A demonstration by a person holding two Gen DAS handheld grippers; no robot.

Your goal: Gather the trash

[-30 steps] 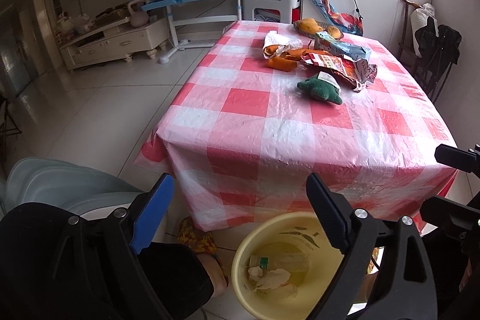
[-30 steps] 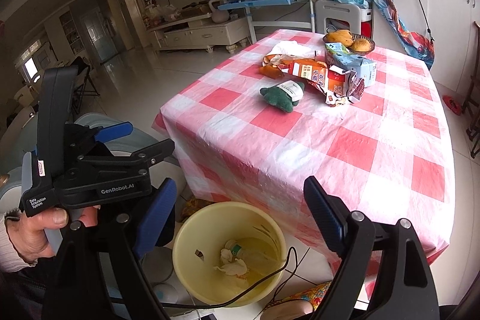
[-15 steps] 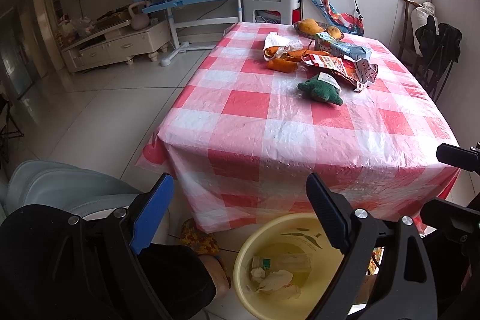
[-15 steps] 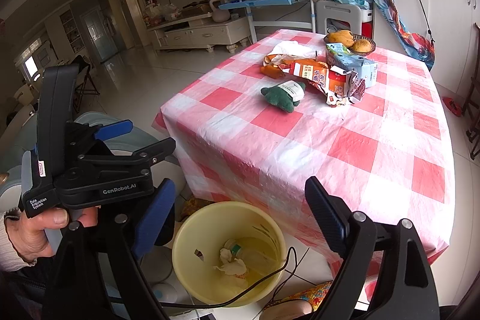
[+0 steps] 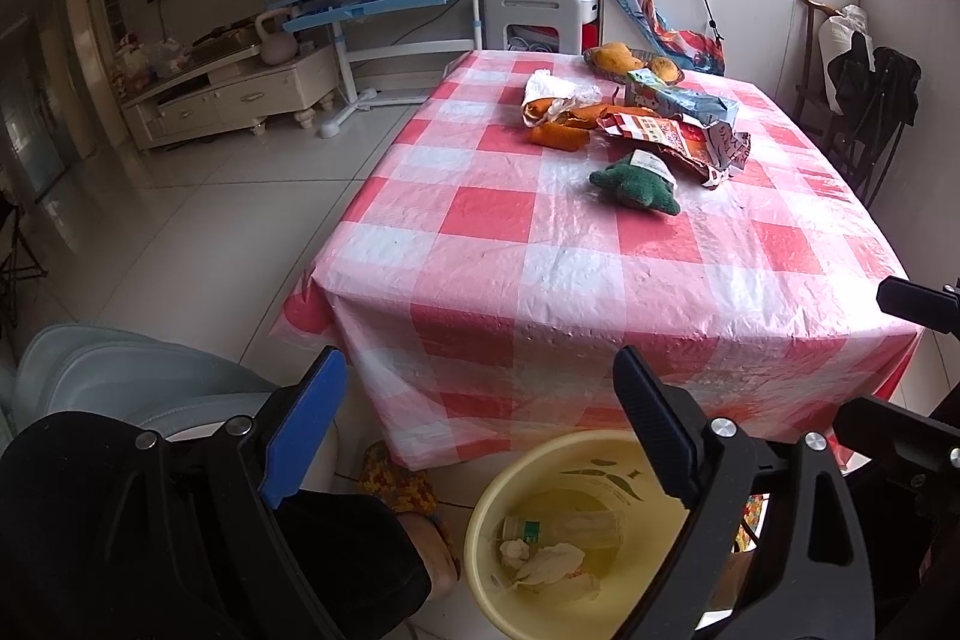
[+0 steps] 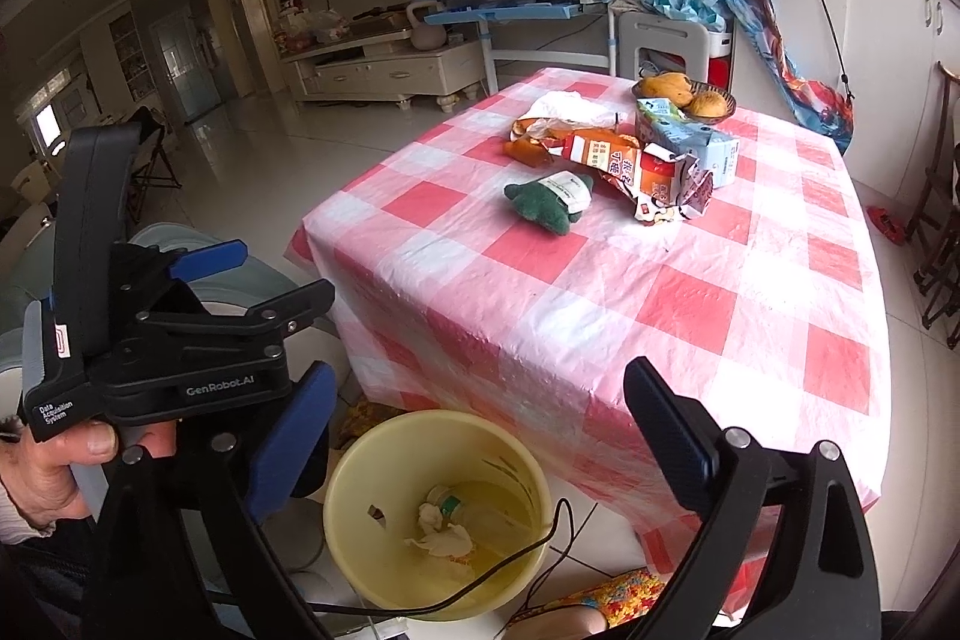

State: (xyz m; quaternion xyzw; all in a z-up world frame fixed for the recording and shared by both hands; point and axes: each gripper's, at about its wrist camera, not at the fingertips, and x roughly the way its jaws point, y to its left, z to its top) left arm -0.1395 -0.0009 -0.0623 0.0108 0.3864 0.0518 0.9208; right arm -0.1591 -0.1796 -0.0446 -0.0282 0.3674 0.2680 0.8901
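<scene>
Both sets of jaws stand apart and empty; the right gripper (image 6: 480, 436) has just been opening over the bin (image 6: 384, 460). Remaining trash, the wrappers (image 6: 648, 172), lies mid-worktop (image 6: 690, 304), well apart. Wrappers are probably light, crinkly and slippery: pinch a raised folded edge.

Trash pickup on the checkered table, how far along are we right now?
Some is done: crumpled paper and a bottle lie in the yellow bin. Nothing is in hand; the left gripper and right gripper are open and empty, the right having just widened. Left: the snack wrappers and white plastic bag on the table.
</scene>
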